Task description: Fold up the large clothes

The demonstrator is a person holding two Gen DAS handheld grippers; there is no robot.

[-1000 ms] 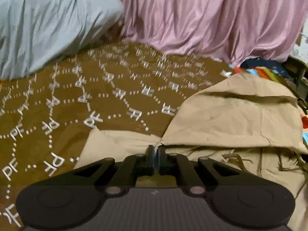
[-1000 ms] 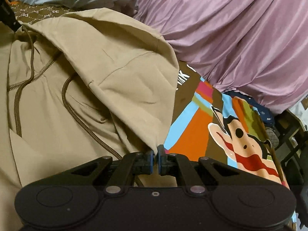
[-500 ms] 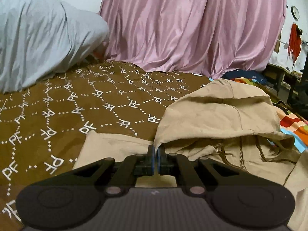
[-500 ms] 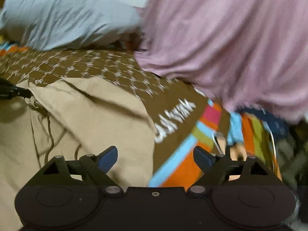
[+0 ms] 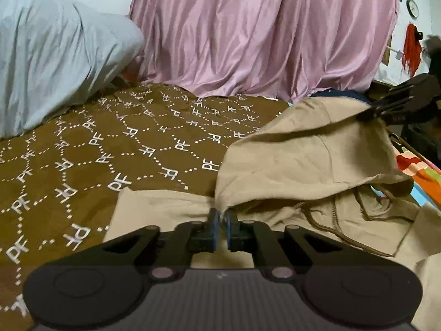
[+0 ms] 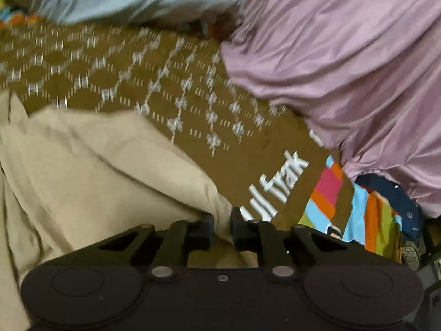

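A tan hoodie (image 5: 303,160) lies on the brown patterned bedspread (image 5: 110,151), its hood tented up and its brown drawstring (image 5: 333,215) trailing on the chest. My left gripper (image 5: 222,219) holds the hood's near left corner; its jaws are opening slightly with the cloth still between them. In the right wrist view my right gripper (image 6: 222,220) is closing on the edge of the hoodie (image 6: 96,165), tan fabric between its fingers. The left wrist view shows my right gripper (image 5: 370,110) pinching the hood's far right edge, lifted off the bed.
A pink curtain (image 5: 261,33) hangs behind the bed and a grey-blue pillow (image 5: 55,55) lies at the back left. A colourful cartoon blanket (image 6: 366,215) and a dark blue cloth (image 6: 397,201) lie at the right edge.
My right gripper opened off the hood's lower edge, rose and moved along it, then closed again on another part of the edge. The left gripper's jaws have parted a little.
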